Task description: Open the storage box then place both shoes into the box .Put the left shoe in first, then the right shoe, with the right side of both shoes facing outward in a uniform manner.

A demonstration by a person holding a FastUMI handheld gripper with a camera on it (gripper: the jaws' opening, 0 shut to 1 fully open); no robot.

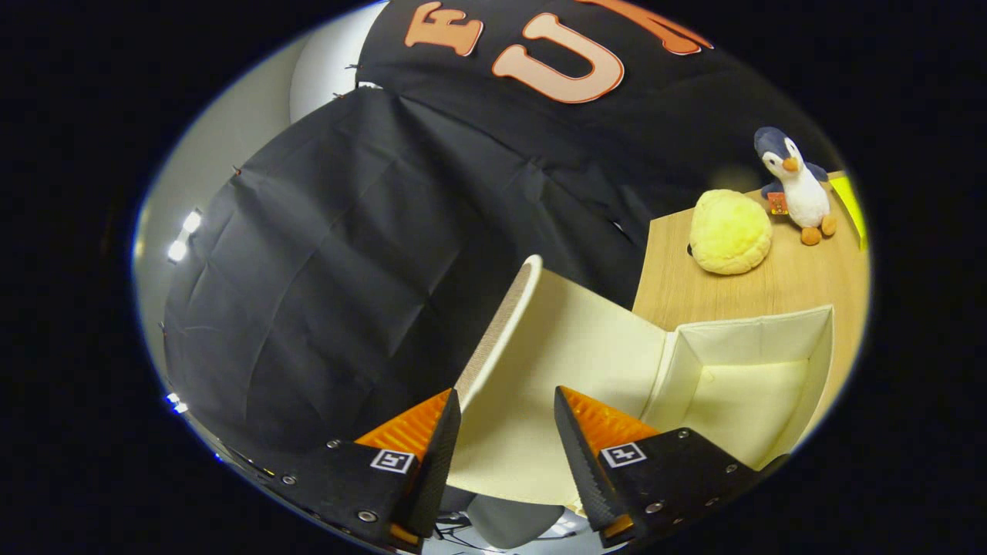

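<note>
While the storage box [759,370] is seen with its lid [555,362] raised, the lid's edge is found between the gripper [507,401] fingers, which are spread apart and not pressed on it. To the right of the fingers, the box's cream interior is laid open, bounded by upright walls. On the wooden table [779,281] beyond the box, a yellow plush [729,232] and a toy penguin [798,185] are set near the far edge, well apart from the box rim.
</note>
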